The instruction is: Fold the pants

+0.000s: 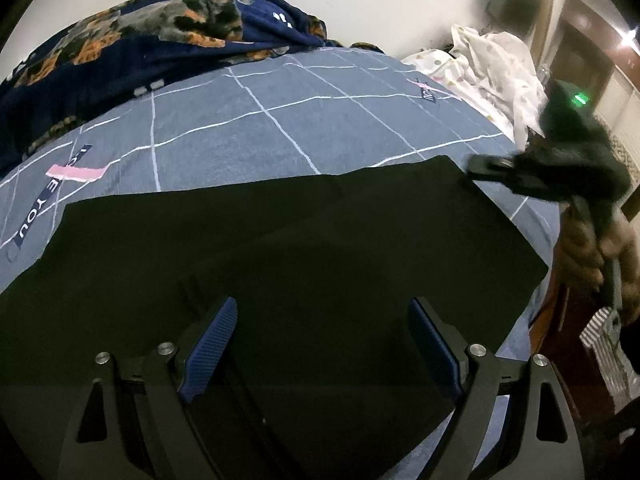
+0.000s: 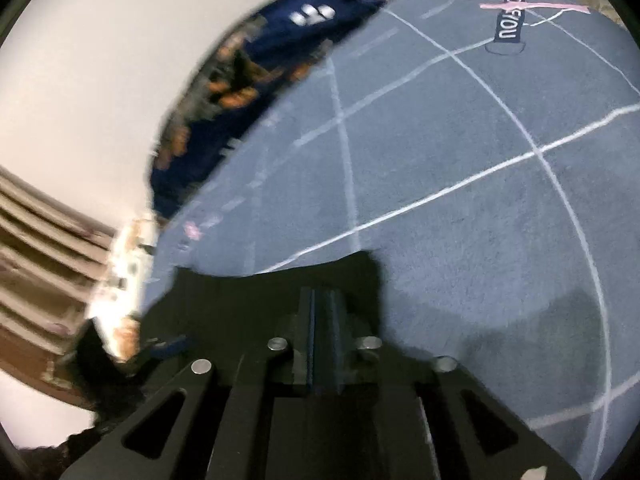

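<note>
The right gripper [image 2: 320, 300] has its jaws pinched on the black pants [image 2: 248, 300].

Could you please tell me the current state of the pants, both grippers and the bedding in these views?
black pants: folded flat on the bed, far corner pinched.
left gripper: open, above the pants, holding nothing.
right gripper: shut on the pants' corner.
grid-pattern sheet: spread smooth.
floral blanket: bunched by the wall.

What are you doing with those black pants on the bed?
A person is folding the black pants on the blue checked bedsheet with two handheld grippers. The right gripper has its jaws shut on a corner of the pants. The left gripper is above the pants, jaws open, holding nothing.
</note>
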